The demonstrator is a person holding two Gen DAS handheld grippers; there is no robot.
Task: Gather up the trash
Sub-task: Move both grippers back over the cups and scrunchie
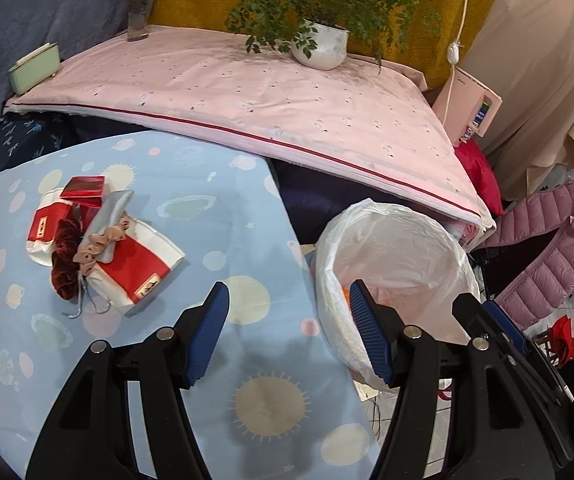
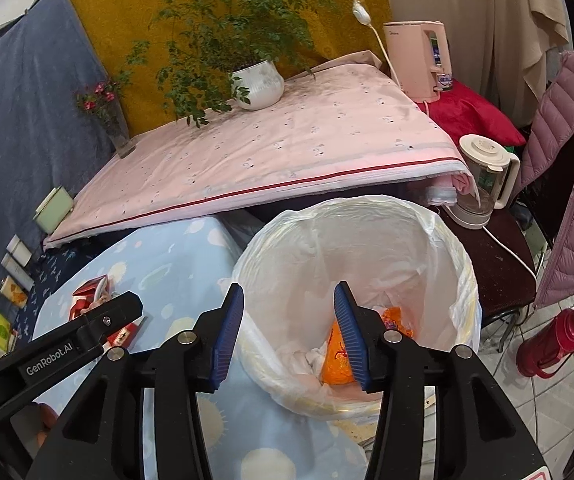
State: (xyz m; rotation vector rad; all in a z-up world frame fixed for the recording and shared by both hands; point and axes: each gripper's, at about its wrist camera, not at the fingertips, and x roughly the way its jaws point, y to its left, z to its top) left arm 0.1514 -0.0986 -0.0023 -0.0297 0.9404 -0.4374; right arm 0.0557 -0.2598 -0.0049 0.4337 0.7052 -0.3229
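1. The right tongs (image 2: 289, 336) hang over the white-lined trash bin (image 2: 439, 232), blue pads apart, nothing between them.
2. An orange wrapper (image 2: 337, 360) lies at the bottom of the bin.
3. The left tongs (image 1: 289, 332) hover above the blue spotted desk (image 1: 215, 220), pads apart and empty.
4. A pile of red-and-white packets (image 1: 135, 268) and scrunchies (image 1: 67, 256) sits on the desk, left of the bin.
5. Behind, a potted plant (image 1: 321, 44) stands on a pink cloth (image 1: 247, 92).

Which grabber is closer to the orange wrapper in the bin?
Right. The right gripper hangs open over the bin, above the orange wrapper. The left gripper hangs open over the blue tablecloth beside the bin.
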